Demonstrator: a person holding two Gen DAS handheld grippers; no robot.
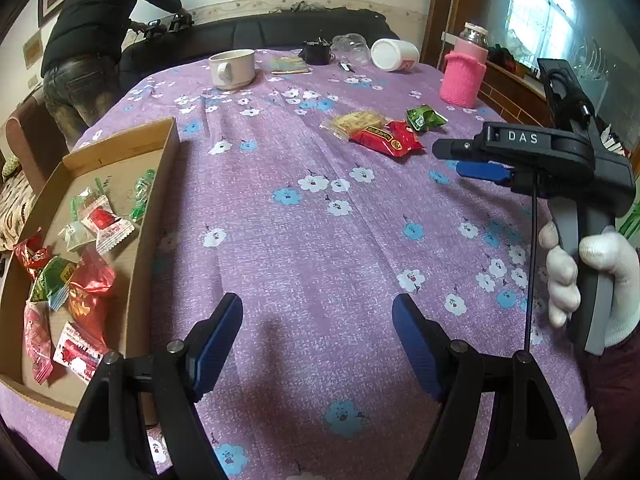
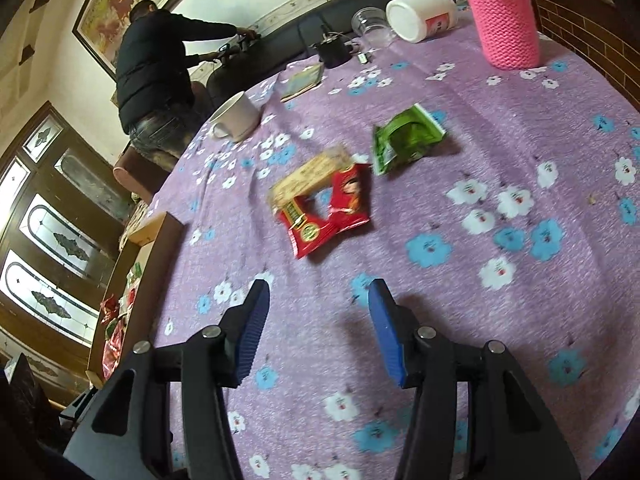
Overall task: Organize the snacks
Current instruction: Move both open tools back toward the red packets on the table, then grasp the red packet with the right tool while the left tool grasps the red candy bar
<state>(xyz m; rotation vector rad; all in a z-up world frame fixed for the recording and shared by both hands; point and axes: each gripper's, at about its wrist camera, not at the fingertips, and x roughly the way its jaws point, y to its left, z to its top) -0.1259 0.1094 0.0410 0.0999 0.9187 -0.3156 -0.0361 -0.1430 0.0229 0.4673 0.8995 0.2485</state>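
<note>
Three snacks lie on the purple flowered tablecloth: a red packet [image 1: 387, 138] [image 2: 332, 210], a clear-wrapped tan biscuit [image 1: 354, 122] [image 2: 308, 178] partly under it, and a green packet [image 1: 425, 117] [image 2: 406, 138]. A cardboard box [image 1: 156, 184] [image 2: 154, 236] at the left holds several wrapped snacks [image 1: 76, 256]. My left gripper [image 1: 318, 344] is open and empty above bare cloth. My right gripper [image 2: 316, 328] is open and empty, short of the red packet; in the left wrist view it [image 1: 460, 160] hovers just right of the snacks, its jaws edge-on.
At the far side stand a white mug [image 1: 232, 68] [image 2: 238, 118], a pink knit-covered jar [image 1: 464, 76] [image 2: 504, 20], a white tub on its side [image 1: 394, 55] [image 2: 422, 14], a clear cup [image 1: 352, 46], and a small dark pot [image 1: 316, 52]. A person [image 1: 92, 28] stands behind the table.
</note>
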